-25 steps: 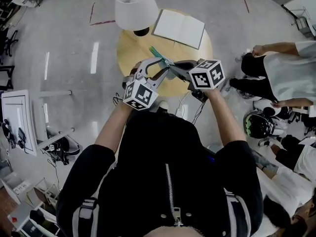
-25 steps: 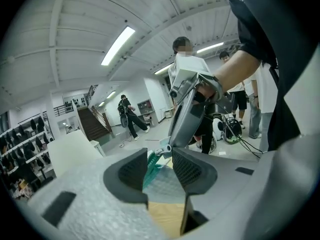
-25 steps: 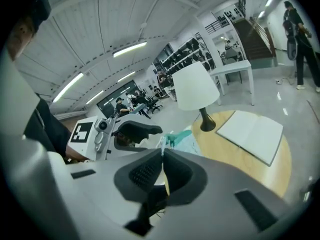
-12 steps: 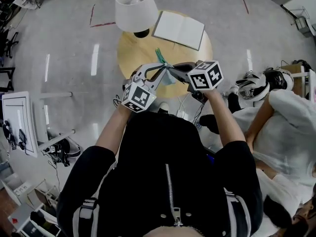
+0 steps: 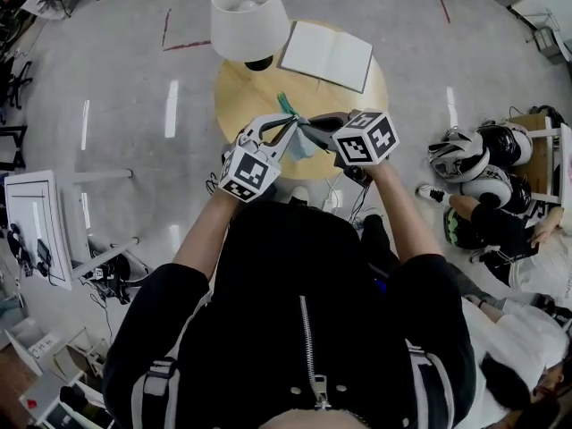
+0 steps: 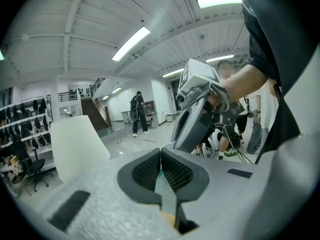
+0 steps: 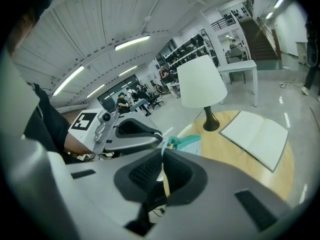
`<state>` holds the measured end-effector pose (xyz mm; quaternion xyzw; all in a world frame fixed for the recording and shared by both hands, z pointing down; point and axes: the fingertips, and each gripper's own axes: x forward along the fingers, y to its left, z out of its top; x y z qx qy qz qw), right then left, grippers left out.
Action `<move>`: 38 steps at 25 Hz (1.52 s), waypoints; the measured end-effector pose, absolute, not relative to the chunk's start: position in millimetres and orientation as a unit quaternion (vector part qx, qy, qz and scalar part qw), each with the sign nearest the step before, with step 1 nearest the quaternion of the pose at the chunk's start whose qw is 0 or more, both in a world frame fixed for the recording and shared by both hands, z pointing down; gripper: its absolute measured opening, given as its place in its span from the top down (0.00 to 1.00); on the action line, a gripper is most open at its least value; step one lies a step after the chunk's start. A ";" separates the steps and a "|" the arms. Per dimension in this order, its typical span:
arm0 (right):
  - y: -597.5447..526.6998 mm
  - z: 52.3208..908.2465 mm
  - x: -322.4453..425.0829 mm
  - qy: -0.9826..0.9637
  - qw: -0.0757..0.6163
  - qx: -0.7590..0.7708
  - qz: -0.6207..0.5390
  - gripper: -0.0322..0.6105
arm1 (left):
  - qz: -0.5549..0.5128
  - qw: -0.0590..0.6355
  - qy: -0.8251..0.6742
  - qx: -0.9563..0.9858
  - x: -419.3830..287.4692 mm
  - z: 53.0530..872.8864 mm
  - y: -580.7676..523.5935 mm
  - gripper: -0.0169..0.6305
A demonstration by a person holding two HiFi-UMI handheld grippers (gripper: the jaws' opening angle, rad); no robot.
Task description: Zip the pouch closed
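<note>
Round wooden table (image 5: 237,92) on far side; nearer, left gripper (image 6: 161,156) and right gripper (image 7: 162,156) each pinch the teal pouch (image 7: 184,143), jaws pressed tight.

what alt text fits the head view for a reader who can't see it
Seen from above, a person in a black jacket holds a left claw and a right claw, both shut on a small teal pouch, over a round wooden table. A white-shaded lamp and an open notebook sit on the table's far side.
</note>
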<state>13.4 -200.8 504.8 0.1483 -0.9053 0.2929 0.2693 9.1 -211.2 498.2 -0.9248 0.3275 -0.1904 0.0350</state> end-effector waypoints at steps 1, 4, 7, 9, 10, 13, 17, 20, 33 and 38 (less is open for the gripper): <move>-201.1 504.3 13.4 -0.905 0.267 0.149 0.294 0.93 | -0.189 0.033 0.327 -0.925 8.7 497.6 -211.4 0.96; -202.6 503.4 12.0 -0.905 0.261 0.154 0.297 0.93 | -0.191 0.037 0.326 -0.925 7.4 496.2 -212.8 0.96; -205.2 504.5 9.1 -0.905 0.257 0.159 0.300 0.93 | -0.194 0.039 0.325 -0.925 4.3 497.6 -215.9 0.96; -206.9 505.5 7.6 -0.904 0.256 0.162 0.300 0.93 | -0.195 0.038 0.324 -0.925 2.0 499.0 -217.5 0.96; -207.3 505.7 7.5 -0.904 0.256 0.164 0.301 0.93 | -0.195 0.038 0.323 -0.925 1.6 499.3 -218.0 0.96; -206.3 506.1 9.1 -0.904 0.253 0.166 0.304 0.93 | -0.199 0.040 0.323 -0.924 2.3 500.2 -218.8 0.96; -203.7 506.6 10.3 -0.902 0.250 0.168 0.308 0.93 | -0.205 0.043 0.322 -0.923 2.9 501.9 -217.9 0.96; -203.9 505.0 11.9 -0.902 0.251 0.170 0.308 0.93 | -0.202 0.041 0.322 -0.924 4.6 501.2 -218.7 0.96; -197.2 510.2 15.2 -0.900 0.248 0.178 0.311 0.93 | -0.208 0.038 0.315 -0.925 7.2 509.4 -213.5 0.96; -196.7 513.9 14.5 -0.899 0.248 0.179 0.314 0.94 | -0.206 0.030 0.313 -0.927 5.9 513.9 -213.6 0.96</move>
